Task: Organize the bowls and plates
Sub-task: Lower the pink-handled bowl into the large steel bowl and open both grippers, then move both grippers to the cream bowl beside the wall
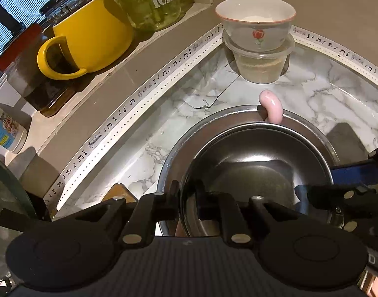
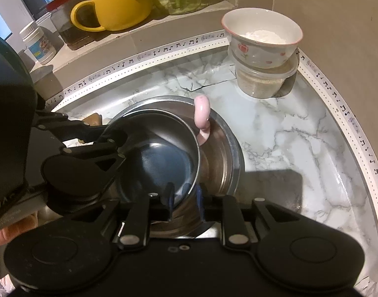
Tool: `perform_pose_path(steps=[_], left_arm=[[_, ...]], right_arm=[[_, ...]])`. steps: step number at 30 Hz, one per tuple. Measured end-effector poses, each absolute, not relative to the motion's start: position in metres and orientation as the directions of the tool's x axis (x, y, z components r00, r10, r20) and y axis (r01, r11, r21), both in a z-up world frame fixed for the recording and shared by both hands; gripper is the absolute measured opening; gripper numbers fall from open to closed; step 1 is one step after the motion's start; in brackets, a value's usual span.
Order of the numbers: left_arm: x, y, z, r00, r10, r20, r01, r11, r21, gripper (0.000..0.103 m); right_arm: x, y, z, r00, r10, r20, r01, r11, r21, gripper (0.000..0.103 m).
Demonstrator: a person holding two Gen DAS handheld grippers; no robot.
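Observation:
A small steel bowl (image 1: 258,163) sits tilted inside a larger steel bowl (image 1: 238,118) on the marble counter. My left gripper (image 1: 189,193) is shut on the small bowl's near rim. In the right wrist view my right gripper (image 2: 186,198) is shut on the small bowl's (image 2: 159,156) rim from its side, above the larger bowl (image 2: 223,158). The left gripper (image 2: 114,148) shows there clamping the opposite rim. A pink handle (image 1: 271,109) hooks over the far rim of the larger bowl, also seen in the right wrist view (image 2: 202,116).
A flowered ceramic bowl (image 1: 255,24) holding white powder stands on a clear plastic tub (image 1: 260,66) in the back corner. A yellow mug (image 1: 89,37), an ICE jar (image 1: 154,0) and dark jars line the ledge. Music-note trim (image 1: 139,94) edges the counter.

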State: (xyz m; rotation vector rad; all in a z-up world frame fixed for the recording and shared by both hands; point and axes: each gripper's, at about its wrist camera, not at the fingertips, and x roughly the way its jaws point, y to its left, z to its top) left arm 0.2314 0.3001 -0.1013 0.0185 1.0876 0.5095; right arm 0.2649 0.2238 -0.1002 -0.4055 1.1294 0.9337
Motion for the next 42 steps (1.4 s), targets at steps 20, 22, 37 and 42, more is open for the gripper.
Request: perform_pose_path(steps=[20, 22, 37, 42], left_arm=[[0.216, 0.292, -0.077, 0.434, 0.354, -0.829, -0.429, 0.89, 0.156, 0.059], [0.212, 0.29, -0.073, 0.445, 0.336, -0.83, -0.434, 0.892, 0.128, 0.063], [0.182, 0.248, -0.038, 0.537, 0.304, -0.787, -0.401, 0.913, 0.08, 0.075], [0.18, 0.228, -0.025, 0.556, 0.285, -0.78, -0.382, 0.922, 0.065, 0.076]], right_arm=[[0.261, 0.201, -0.078, 0.139, 0.482, -0.865, -0.776, 0.596, 0.208, 0.039], [0.258, 0.196, -0.074, 0.148, 0.491, -0.858, -0.775, 0.596, 0.208, 0.043], [0.236, 0.14, -0.042, 0.195, 0.544, -0.816, -0.763, 0.607, 0.222, 0.06], [0.232, 0.114, -0.031, 0.22, 0.555, -0.802, -0.754, 0.619, 0.221, 0.063]])
